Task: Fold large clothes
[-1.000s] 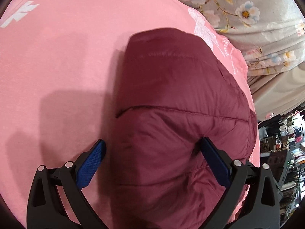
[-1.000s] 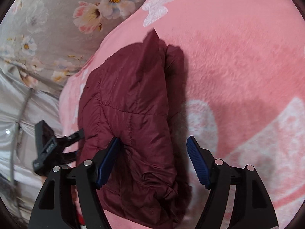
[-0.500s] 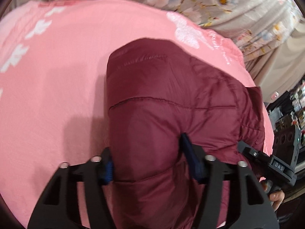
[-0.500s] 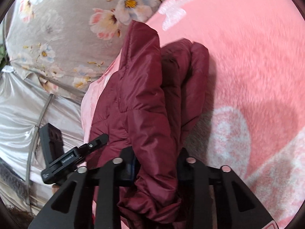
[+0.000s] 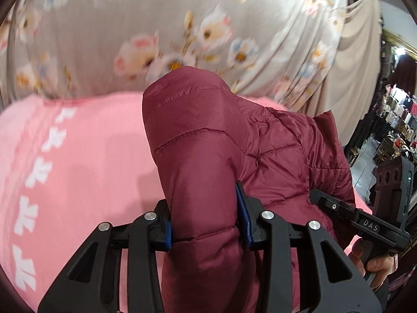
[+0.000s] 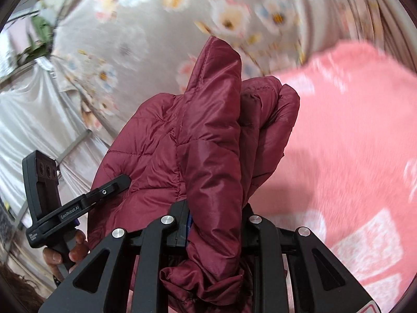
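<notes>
Between the blue pads of the left gripper point(image 5: 207, 225), at six o'clock in the left wrist view, a thick quilted fold of the maroon puffer jacket point(image 5: 216, 140) was squeezed, the jaws closing on it as the pads pressed into the padding from both sides. From that pinch the jacket rose toward twelve o'clock as a rounded hump and spread toward three o'clock in a diamond-stitched panel. Behind and below it, from seven to ten o'clock, lay the pink blanket point(image 5: 86, 156) with its row of white leaf shapes, and the jacket stood up off that surface. Across the top, from ten to two o'clock, hung a grey floral curtain point(image 5: 156, 26), blurred. At four o'clock the other tool's black body showed, a hand point(image 5: 375, 266) wrapped around its handle.

Over in the right wrist view, the right gripper point(image 6: 215, 227) was clamped at six o'clock on another bunched fold of the same jacket point(image 6: 208, 140), its jaws nearly together, with cloth crumpled below them. That fold stood upright, its tip reaching toward twelve o'clock, and a second puffy roll sat just beside it at one o'clock. The blanket point(image 6: 351, 143) filled two to five o'clock. At eight o'clock the person's left hand point(image 6: 65, 255) gripped the other tool's handle.
</notes>
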Demonstrator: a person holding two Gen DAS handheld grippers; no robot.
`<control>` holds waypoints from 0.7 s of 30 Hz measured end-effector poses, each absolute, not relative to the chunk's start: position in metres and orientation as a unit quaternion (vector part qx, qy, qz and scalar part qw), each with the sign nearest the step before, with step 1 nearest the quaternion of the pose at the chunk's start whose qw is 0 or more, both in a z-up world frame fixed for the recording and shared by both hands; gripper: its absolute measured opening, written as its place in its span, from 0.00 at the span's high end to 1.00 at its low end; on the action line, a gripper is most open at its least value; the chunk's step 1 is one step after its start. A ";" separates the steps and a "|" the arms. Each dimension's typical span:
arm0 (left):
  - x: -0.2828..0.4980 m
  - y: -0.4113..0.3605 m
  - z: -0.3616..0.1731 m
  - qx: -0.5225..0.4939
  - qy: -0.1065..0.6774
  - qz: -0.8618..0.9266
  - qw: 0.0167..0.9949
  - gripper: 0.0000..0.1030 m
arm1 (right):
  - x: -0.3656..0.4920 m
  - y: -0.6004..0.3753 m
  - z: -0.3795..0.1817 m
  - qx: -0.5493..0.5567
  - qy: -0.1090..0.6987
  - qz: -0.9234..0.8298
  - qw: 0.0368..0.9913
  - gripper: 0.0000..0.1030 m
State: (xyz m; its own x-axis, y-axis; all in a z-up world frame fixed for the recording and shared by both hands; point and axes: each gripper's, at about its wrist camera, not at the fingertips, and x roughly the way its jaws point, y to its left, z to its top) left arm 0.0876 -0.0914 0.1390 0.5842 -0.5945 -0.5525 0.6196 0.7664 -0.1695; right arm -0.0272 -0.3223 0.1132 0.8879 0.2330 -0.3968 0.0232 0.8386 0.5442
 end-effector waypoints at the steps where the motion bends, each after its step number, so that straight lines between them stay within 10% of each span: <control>1: 0.083 -0.091 0.148 0.022 0.291 -0.345 0.892 0.65 | -0.032 -0.319 0.125 0.268 0.215 0.056 0.937 0.79; 21: 0.068 -0.013 0.280 0.033 0.053 -0.358 0.932 0.65 | -0.003 -0.252 0.268 0.135 0.041 0.108 0.984 0.79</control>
State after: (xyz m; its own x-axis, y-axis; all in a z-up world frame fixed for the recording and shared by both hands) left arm 0.0676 -0.0126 0.2801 0.7377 -0.6641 -0.1219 0.6711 0.7410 0.0242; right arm -0.0029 -0.2520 0.2681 0.9732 0.2242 -0.0506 -0.2022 0.9399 0.2753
